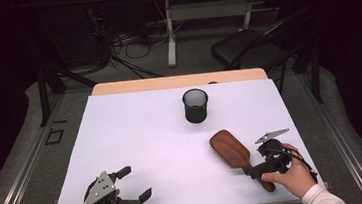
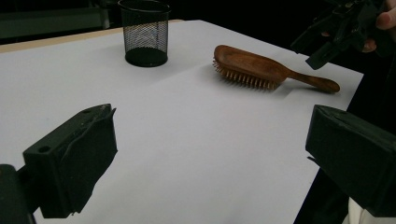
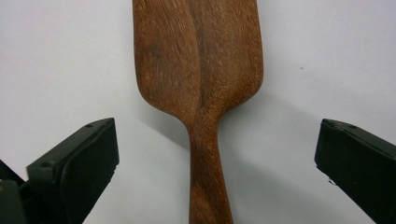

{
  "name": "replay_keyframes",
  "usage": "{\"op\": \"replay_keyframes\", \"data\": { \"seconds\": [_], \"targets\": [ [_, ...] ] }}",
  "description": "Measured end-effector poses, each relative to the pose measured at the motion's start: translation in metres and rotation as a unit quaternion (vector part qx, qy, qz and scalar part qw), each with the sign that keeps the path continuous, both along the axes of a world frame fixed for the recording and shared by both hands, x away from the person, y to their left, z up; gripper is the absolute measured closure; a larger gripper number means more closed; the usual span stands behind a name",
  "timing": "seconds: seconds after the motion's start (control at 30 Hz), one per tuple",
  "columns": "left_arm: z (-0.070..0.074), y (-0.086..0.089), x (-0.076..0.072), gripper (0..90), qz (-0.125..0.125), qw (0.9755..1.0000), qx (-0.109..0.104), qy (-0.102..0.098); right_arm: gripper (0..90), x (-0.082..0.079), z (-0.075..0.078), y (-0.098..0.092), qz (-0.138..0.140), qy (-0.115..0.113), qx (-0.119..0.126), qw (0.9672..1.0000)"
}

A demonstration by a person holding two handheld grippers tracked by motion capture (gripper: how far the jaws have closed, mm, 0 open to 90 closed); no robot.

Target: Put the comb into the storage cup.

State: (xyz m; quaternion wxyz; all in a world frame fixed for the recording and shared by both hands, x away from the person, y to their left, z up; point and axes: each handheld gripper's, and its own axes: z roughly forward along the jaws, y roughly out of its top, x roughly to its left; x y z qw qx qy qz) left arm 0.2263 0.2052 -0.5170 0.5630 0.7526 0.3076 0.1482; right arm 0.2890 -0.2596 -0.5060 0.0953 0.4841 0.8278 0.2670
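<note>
While the wooden hairbrush (image 1: 233, 152) lies bristles down on the white sheet (image 1: 148, 150) that covers the bench (image 1: 177, 82), the right claw (image 1: 255, 167) hovers over its handle at the near right. In the right gripper view the jaws stand wide apart on either side of the handle, not touching it, so this claw is released and grips nothing. The brush's head points to the far left, and its handle runs toward the near right edge of the sheet, partly under the right hand (image 1: 289, 177). The left claw (image 1: 135, 182) rests at the near left edge of the bench, well apart from the brush; its jaws are also spread open, with bare sheet between them. A black mesh cup (image 1: 195, 105) stands upright farther back, near the middle, beyond the brush and apart from it.
</note>
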Motion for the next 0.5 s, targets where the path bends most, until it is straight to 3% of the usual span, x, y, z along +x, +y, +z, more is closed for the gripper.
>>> {"op": "replay_keyframes", "data": {
  "seconds": [0.5],
  "targets": [
    [0.000, 0.000, 0.000, 2.0, 0.000, 1.0000, -0.001, 0.000, 0.0, 0.008, -0.007, 0.014, 0.021, 0.031, -0.049, 0.9981]
  ]
}}
